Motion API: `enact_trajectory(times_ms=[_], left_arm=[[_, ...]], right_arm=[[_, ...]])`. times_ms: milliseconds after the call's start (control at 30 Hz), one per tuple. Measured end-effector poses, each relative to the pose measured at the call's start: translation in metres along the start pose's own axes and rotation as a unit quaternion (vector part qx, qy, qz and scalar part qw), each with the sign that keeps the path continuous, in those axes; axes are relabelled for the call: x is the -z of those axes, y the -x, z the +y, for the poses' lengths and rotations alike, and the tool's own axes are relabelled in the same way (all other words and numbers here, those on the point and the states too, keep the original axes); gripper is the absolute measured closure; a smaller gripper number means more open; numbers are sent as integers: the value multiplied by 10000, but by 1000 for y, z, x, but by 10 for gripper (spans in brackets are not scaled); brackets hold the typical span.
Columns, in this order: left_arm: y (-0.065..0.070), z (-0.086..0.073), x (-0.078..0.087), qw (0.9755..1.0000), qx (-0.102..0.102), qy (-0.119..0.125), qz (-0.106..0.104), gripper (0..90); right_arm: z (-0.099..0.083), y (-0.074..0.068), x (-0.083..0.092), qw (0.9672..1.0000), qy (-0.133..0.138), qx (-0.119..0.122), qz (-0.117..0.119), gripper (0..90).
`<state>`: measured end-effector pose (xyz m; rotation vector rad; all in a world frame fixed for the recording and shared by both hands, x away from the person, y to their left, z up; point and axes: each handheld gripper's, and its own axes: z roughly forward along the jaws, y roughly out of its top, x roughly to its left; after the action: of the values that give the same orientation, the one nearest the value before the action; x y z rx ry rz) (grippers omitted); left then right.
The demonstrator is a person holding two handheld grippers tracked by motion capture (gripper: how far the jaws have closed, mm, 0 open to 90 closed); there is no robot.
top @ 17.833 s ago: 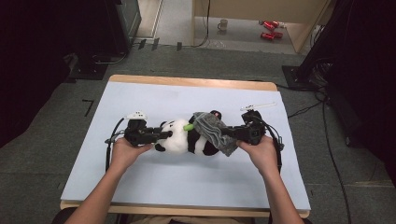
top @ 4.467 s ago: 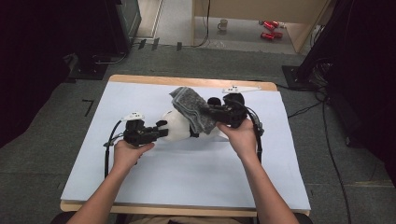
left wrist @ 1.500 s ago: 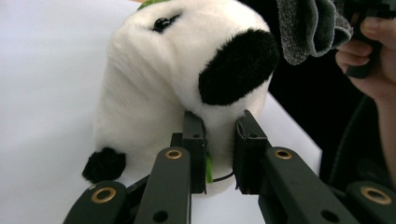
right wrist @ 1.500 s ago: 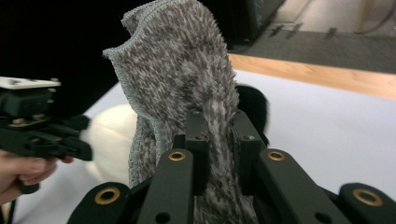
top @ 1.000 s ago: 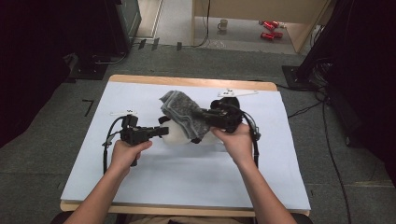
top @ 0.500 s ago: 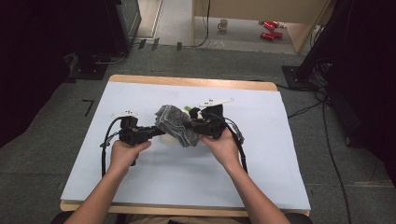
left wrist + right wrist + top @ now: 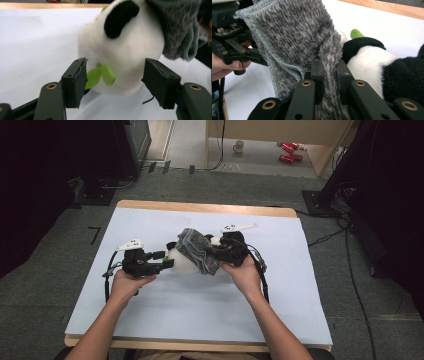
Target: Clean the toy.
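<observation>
With the left gripper (image 7: 113, 82) just released, jaws flanking the black-and-white plush panda (image 7: 122, 57), the right gripper (image 7: 329, 75), clamping the grey fuzzy cloth (image 7: 294, 37), should drape it evenly mid-counter (image 7: 200, 320).

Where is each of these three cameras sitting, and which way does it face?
High view: above the person's side, facing forward and down on the table; both forearms show.
Left gripper view: on the left gripper, facing the panda toy between open jaws.
Right gripper view: on the right gripper, jaws pinching the grey cloth.
All share toy and cloth.
</observation>
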<state>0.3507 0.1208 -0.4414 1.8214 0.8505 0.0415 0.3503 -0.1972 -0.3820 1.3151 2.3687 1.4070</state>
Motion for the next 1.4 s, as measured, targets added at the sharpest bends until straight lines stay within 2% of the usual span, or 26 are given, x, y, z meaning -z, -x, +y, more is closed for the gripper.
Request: enact_trajectory(times_ms=[67,167,233,300,333,400,500,600,667,767,867,933,1033,1233,1300,1400], left_arm=[[0,-2,-3,9999,-66,-88,-22,344],[0,-5,-10,9996,-245,-85,-84,338],[-1,-6,-16,9996,-269,-53,-73,318],[-3,-7,-19,9998,-135,-57,-148,319],[-4,-7,-21,9997,-45,-74,-207,342],[-2,-8,-24,9997,11,-111,-217,414],[1,-7,-25,9998,93,-113,-94,507],[4,-5,-25,9997,212,-135,-6,561],[5,-4,-25,9994,310,-134,46,580],[6,-3,-24,9987,495,-121,62,594],[11,-2,-25,9987,495,-87,86,594],[16,-1,-25,9990,433,-37,93,593],[23,0,-26,9991,376,-72,167,593],[21,-1,-27,9989,406,-135,191,603],[18,-1,-27,9985,469,-170,217,605],[14,-1,-26,9979,558,-255,213,606]], right_arm=[[0,2,1,10000,14,-21,23,807],[0,3,1,10000,2,-42,51,807],[0,3,0,10000,10,-43,65,807],[0,5,0,10000,12,-58,77,806],[0,5,0,9999,25,-65,84,806],[0,7,1,9999,22,-88,84,805],[0,7,0,9999,24,-123,72,805],[1,6,1,9998,67,-164,132,810],[3,2,3,9996,86,-185,170,813],[7,-10,7,9994,175,-95,297,814],[10,-23,8,9985,245,-15,484,814],[9,-31,4,9982,167,7,580,814],[5,-34,-7,9989,16,130,445,813],[0,-16,-10,9995,30,26,328,808],[1,-13,-7,9998,8,92,172,808],[0,-3,-2,9997,-40,144,-200,808]])
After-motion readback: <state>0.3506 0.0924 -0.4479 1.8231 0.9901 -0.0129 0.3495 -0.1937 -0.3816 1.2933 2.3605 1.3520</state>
